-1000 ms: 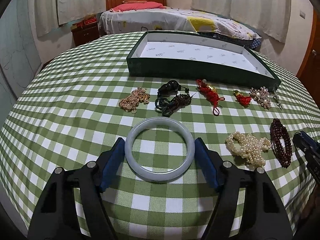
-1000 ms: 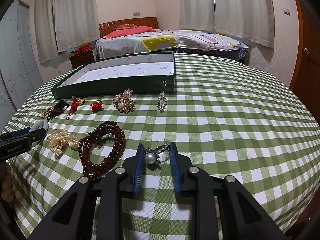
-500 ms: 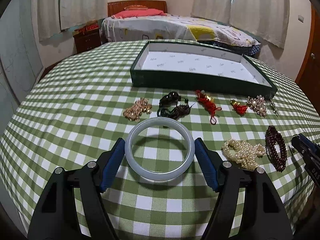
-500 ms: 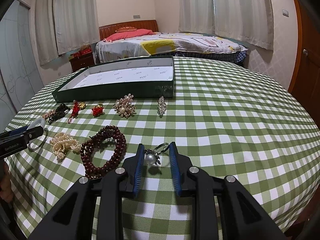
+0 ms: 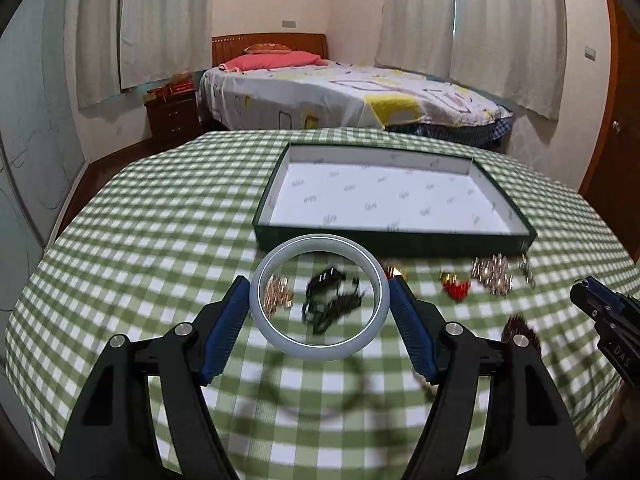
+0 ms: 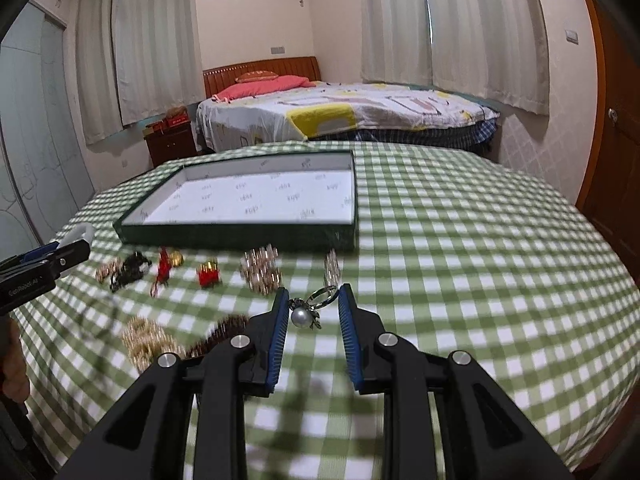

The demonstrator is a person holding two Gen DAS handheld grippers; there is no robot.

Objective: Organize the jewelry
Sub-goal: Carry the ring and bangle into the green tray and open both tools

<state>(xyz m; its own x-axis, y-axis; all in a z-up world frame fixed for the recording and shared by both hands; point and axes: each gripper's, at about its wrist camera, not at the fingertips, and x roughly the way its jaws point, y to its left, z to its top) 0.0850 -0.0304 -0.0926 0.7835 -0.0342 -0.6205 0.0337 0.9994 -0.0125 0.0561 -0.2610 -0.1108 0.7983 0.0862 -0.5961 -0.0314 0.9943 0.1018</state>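
Above the checked desk point(image 5: 168, 216), we keep left claw point(image 5: 320, 300) level gripping bangle point(image 5: 320, 354), right claw point(image 6: 314, 312) pinching pearl ring point(image 6: 301, 317), toward upper-centre tray point(image 5: 394, 243).

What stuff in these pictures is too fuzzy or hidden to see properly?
- Left wrist view: the dark cord piece seen through the pale bangle is motion-blurred.
- Left wrist view: the dark red bead bracelet is half hidden behind a finger.
- Right wrist view: the pearl cluster is smeared.
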